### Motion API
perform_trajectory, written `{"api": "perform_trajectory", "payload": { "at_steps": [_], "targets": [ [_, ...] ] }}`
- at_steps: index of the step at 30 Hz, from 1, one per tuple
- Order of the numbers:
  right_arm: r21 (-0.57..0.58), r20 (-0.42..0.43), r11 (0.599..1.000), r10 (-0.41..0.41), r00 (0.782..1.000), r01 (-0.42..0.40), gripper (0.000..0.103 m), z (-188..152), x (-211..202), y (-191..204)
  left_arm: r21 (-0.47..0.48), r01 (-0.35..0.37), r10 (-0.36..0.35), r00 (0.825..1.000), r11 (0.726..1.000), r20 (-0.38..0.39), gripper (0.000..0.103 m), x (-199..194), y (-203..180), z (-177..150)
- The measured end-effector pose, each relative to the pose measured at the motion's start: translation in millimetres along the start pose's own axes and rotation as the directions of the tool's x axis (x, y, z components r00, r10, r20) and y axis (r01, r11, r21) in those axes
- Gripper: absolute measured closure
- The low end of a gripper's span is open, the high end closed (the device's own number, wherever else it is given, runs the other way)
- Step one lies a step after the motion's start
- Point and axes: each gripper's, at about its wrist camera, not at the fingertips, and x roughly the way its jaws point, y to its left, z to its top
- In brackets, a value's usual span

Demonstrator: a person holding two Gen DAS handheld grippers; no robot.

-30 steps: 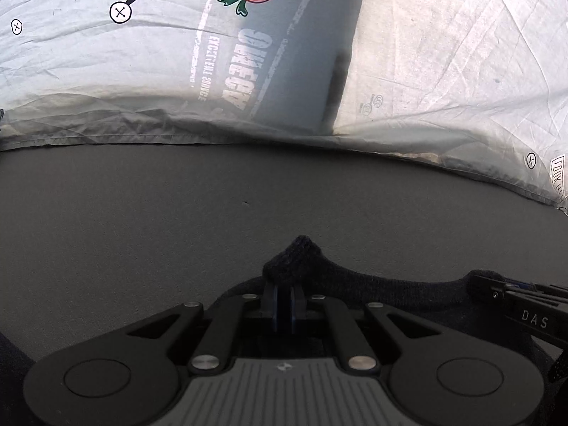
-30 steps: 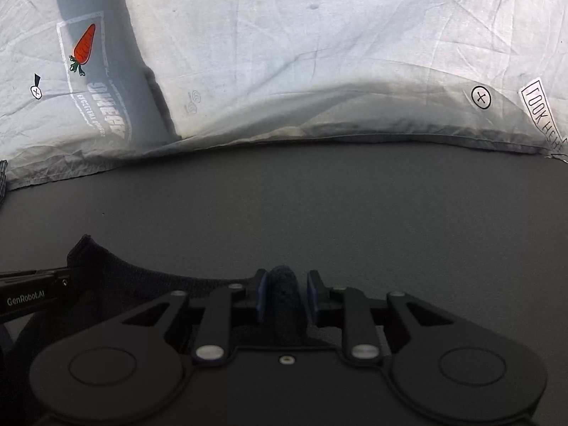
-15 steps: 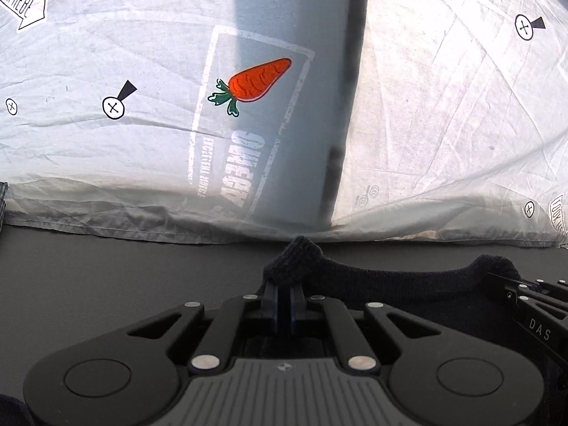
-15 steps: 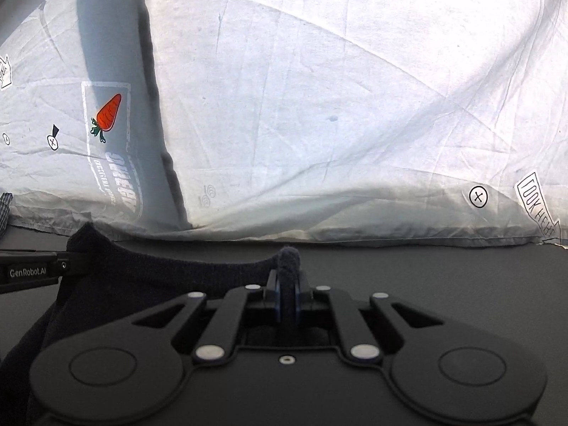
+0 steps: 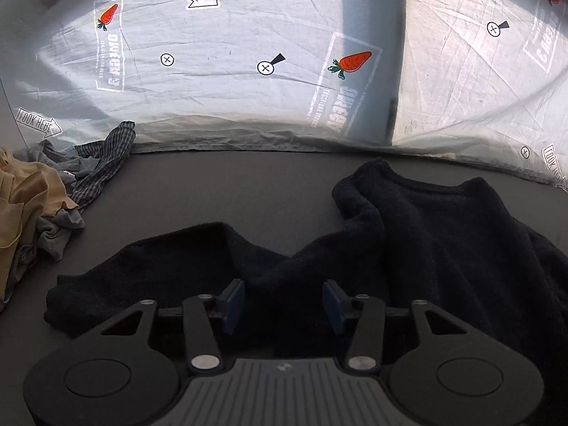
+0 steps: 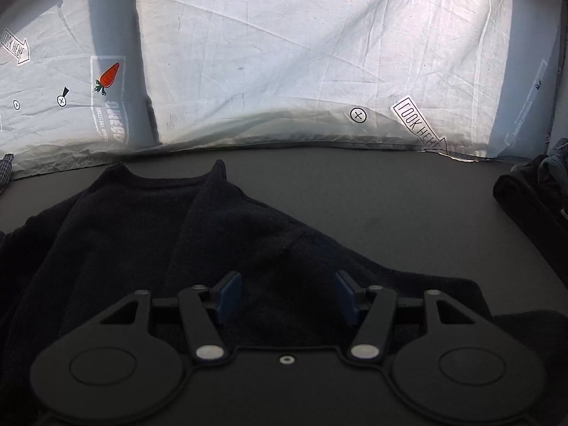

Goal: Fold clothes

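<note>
A dark navy knit sweater lies spread on the dark grey table, neckline towards the far edge and one sleeve stretched out to the left. My left gripper hovers over the sleeve and shoulder, jaws opening, blue pads apart and pressing on nothing. In the right wrist view the same sweater fills the left and middle. My right gripper hangs above its right shoulder, jaws also opening, with cloth beneath but not pinched.
A heap of clothes, tan, grey and checked, sits at the table's left. Dark folded garments lie at the right edge. A white printed cloth with carrots and arrows hangs beyond the table's far edge.
Both grippers were shut on the sweater's shoulders and carried them towards the far edge. Now both have let go, opened and pulled back, leaving the sweater lying flat on the table.
</note>
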Motion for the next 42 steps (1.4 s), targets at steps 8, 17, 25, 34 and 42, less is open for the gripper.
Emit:
{"api": "perform_trajectory", "payload": {
  "at_steps": [8, 17, 25, 34, 42],
  "targets": [
    [0.12, -0.199, 0.99, 0.102, 0.975, -0.079, 0.046, -106.5, -73.2, -24.2, -0.19, -0.028, -0.013, 0.977, 0.981, -0.214, 0.045, -51.6, 39.1, -112.3],
    [-0.081, -0.21, 0.983, 0.145, 0.967, -0.165, 0.099, -123.5, -95.1, -4.7, -0.131, -0.048, 0.025, 0.985, 0.99, -0.172, 0.095, -67.0, 3.8, -117.6],
    [-0.023, -0.155, 1.0, 0.008, 0.988, -0.012, 0.1, -119.0, -136.8, -50.4, -0.129, -0.042, 0.022, 0.987, 0.991, -0.157, 0.094, -133.3, 26.0, -128.4],
    [0.105, -0.264, 0.992, -0.041, 0.964, 0.071, 0.076, -137.7, -128.3, -48.6, -0.115, -0.01, -0.016, 0.975, 0.993, -0.223, 0.066, -123.5, 31.3, -142.3],
    [0.205, -0.234, 0.967, -0.099, 0.967, 0.149, 0.065, -131.1, -148.2, -79.3, -0.081, 0.074, -0.083, 0.989, 0.994, -0.118, 0.029, -132.7, 5.8, -107.9]
  ]
}}
